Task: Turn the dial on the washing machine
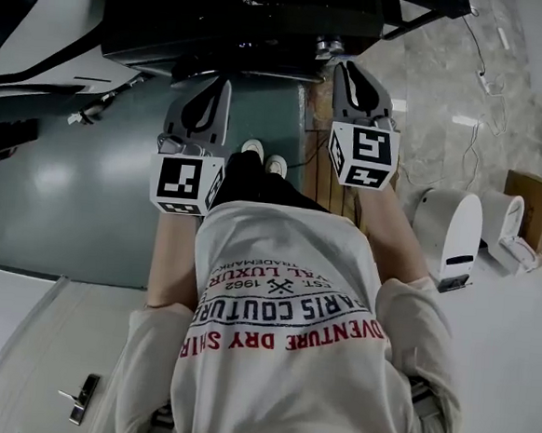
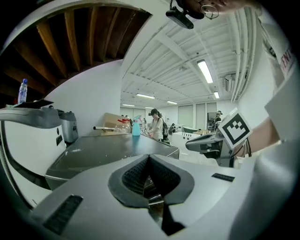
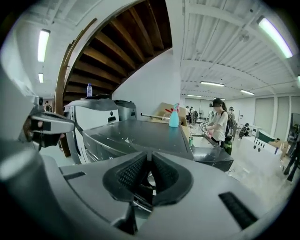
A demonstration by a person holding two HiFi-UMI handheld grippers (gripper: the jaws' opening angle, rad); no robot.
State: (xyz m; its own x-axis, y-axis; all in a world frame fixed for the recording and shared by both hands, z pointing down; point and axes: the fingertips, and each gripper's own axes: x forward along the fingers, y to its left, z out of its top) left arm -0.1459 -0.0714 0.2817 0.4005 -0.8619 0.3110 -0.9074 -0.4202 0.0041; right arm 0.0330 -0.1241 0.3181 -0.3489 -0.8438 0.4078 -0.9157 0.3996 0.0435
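Presently: approach to washing machine (image 1: 240, 17), no contact.
Head view: left gripper (image 1: 216, 87) and right gripper (image 1: 350, 72) poised at its near edge, presumably aiming for the dial (perhaps the shiny knob (image 1: 329, 47)). Left gripper view: jaws together, empty. Right gripper view: likewise; grey, glossy machine top ahead.

Ceiling strip lights (image 2: 205, 71) brighten both fisheye-warped gripper views; head view dim.

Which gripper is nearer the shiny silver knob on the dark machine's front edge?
Right. The right gripper has its tips just beside the silver knob; the left gripper is well off to the knob's left.
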